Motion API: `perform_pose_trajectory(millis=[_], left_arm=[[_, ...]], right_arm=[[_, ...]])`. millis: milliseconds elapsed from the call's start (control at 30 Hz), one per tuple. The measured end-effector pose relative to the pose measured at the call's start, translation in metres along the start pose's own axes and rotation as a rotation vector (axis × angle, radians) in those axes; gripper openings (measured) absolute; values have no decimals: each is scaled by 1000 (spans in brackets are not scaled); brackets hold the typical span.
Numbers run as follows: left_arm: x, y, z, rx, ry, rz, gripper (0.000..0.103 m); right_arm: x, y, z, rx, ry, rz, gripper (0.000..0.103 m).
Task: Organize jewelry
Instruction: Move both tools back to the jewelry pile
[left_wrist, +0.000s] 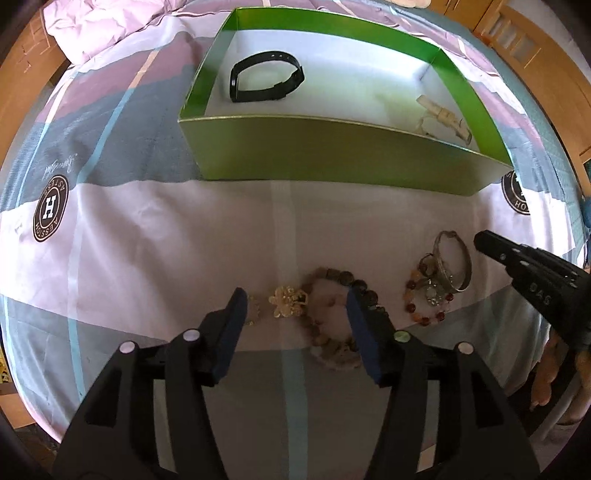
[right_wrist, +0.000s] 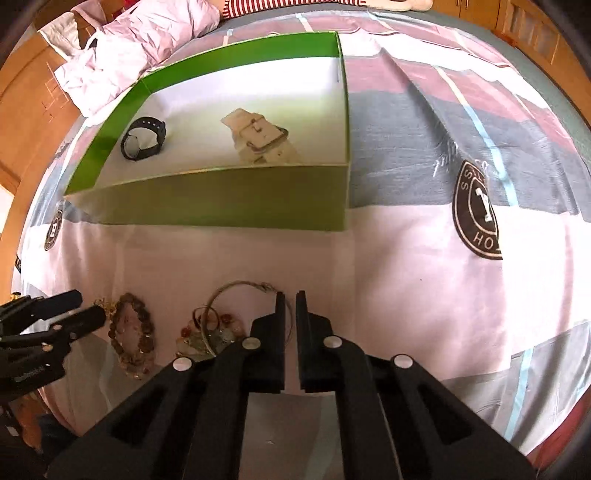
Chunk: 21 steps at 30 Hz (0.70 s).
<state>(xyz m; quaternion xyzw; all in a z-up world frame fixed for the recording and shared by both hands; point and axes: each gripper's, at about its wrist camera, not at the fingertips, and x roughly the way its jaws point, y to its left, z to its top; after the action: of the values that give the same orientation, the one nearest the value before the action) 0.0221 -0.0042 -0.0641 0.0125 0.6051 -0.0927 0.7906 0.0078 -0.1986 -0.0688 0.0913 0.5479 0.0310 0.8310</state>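
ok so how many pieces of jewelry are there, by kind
watches, in the green box: 2 (black watch, cream watch)
bead bracelets: 2 (brown bracelet, orange-red bracelet)
silver bangle: 1
gold flower piece: 1
total: 6

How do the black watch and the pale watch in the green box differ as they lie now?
The black watch is dark with its strap closed in a loop; the pale watch is cream, its strap lying flatter with a buckle showing. In the right wrist view, the black watch sits near the left wall of the green box; the pale watch lies nearer the middle. Both rest on the box's white floor, untouched.
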Motion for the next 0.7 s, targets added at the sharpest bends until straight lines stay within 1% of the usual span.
perform_pose_trajectory(millis=[33,67,100,133,167,233,267,300,367,433,500,533,700], left_arm=[[2,1,0,-4,7,8,57],[4,2,-1,-7,11,12,57],[6,3,0,-11,16,17,57],[8,4,0,-12,21,23,57],[9,5,0,-13,23,27,57],[13,6,2,-17,30,37,57],[14,8,2,-23,34,40,57],[17,9,3,-31,40,44,56],[21,9,6,-39,46,47,56],[21,9,8,-44,45,43,56],[21,8,9,-46,42,38,57],[19,10,9,-47,40,34,57],[17,14,9,-62,38,28,58]], right_arm=[[-1,2,-1,-6,-9,5,6],[-2,4,-2,-14,-14,9,11],[-4,7,-4,-21,-17,15,12],[-5,12,-7,-33,-6,45,12],[-3,12,-1,-40,16,74,12],[-1,25,-9,-57,81,180,12],[-2,35,-14,-94,104,215,12],[-2,45,-18,-139,109,219,12],[-1,64,-25,-236,90,179,12],[7,73,-28,-271,80,135,12],[13,70,-27,-272,84,115,12],[13,62,-26,-267,78,118,12],[21,60,-20,-235,63,125,11]])
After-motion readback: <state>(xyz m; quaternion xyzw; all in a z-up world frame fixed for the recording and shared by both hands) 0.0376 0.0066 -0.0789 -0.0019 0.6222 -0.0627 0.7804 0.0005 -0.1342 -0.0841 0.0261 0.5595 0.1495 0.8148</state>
